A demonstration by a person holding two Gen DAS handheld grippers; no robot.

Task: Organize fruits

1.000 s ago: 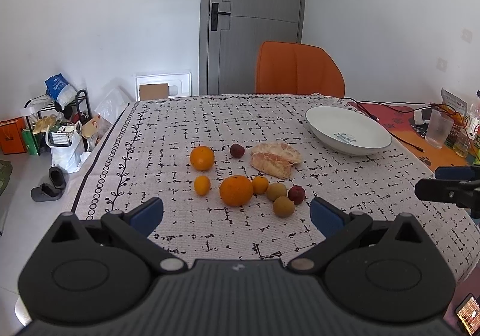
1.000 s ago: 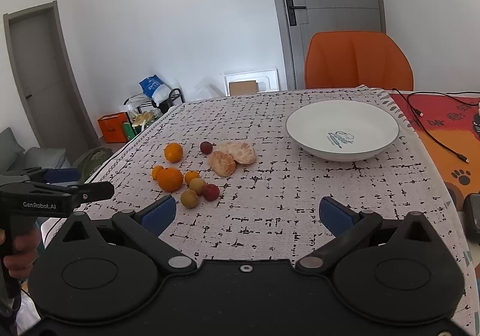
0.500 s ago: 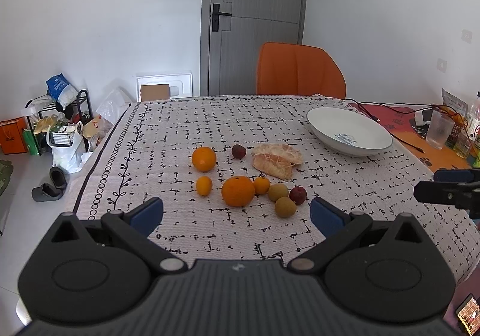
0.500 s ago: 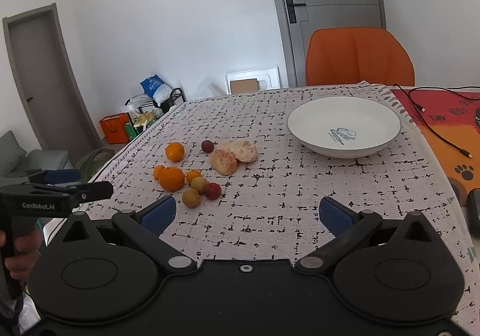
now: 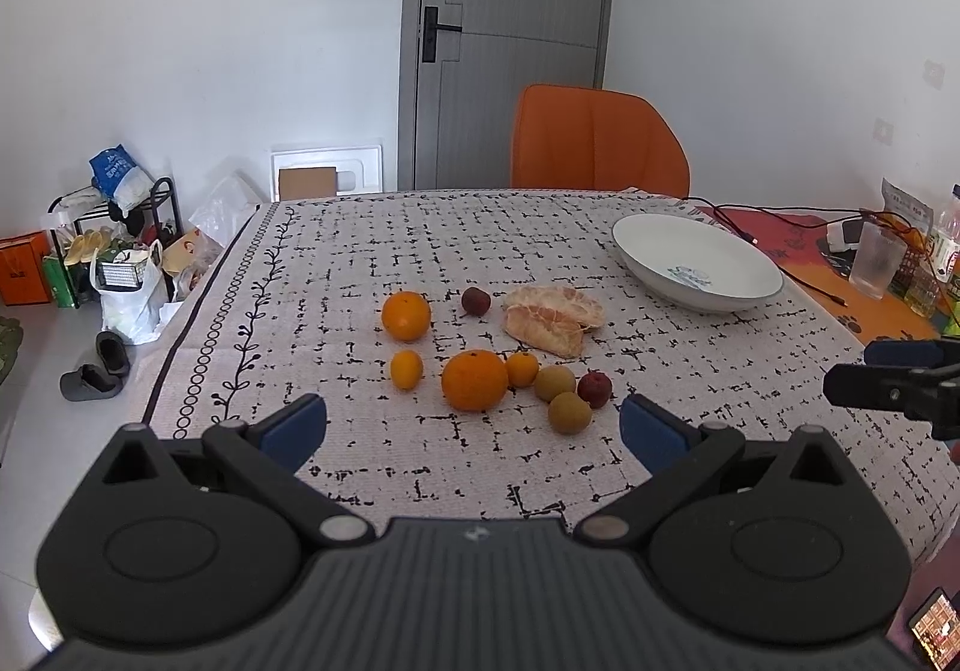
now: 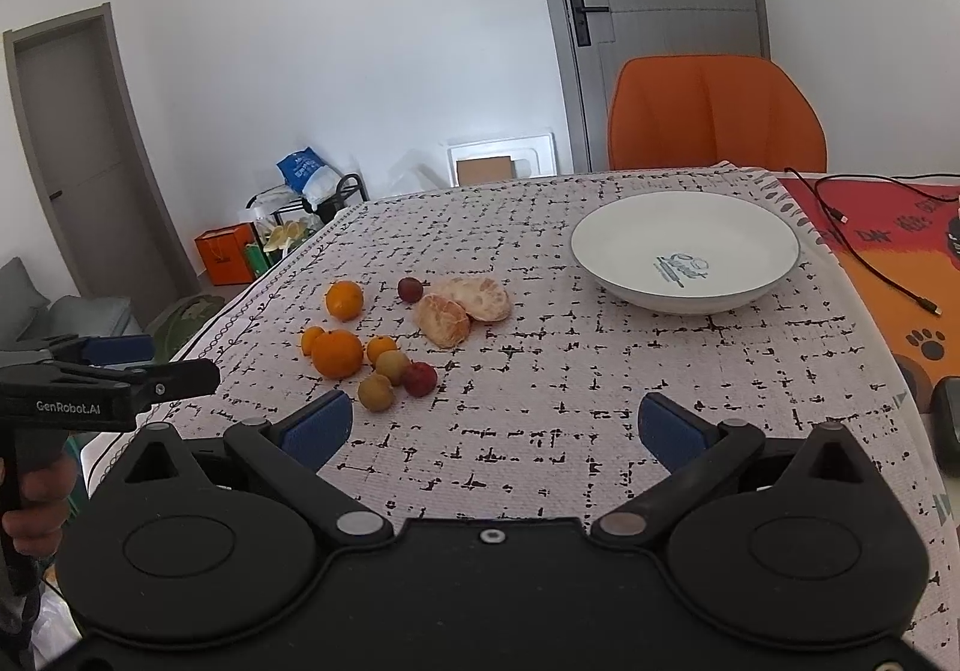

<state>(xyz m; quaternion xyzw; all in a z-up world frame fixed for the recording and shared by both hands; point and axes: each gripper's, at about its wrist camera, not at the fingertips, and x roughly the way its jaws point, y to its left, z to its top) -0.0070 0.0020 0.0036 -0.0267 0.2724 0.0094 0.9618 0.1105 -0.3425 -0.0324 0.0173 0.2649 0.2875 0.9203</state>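
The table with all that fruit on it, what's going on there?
A person holds a two-finger gripper in each hand above a patterned tablecloth. Both the left gripper and the right gripper are open and hold nothing. Oranges, smaller round fruits and peeled citrus pieces lie loose in a cluster on the cloth. The white bowl beside them holds no fruit, so the sorting has not begun.

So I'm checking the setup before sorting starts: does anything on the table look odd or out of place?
Only the two peeled citrus pieces stand out: they lie bare on the tablecloth, overlapping, while every other fruit is whole. The white bowl holds no fruit. Nothing looks spilled or damaged.
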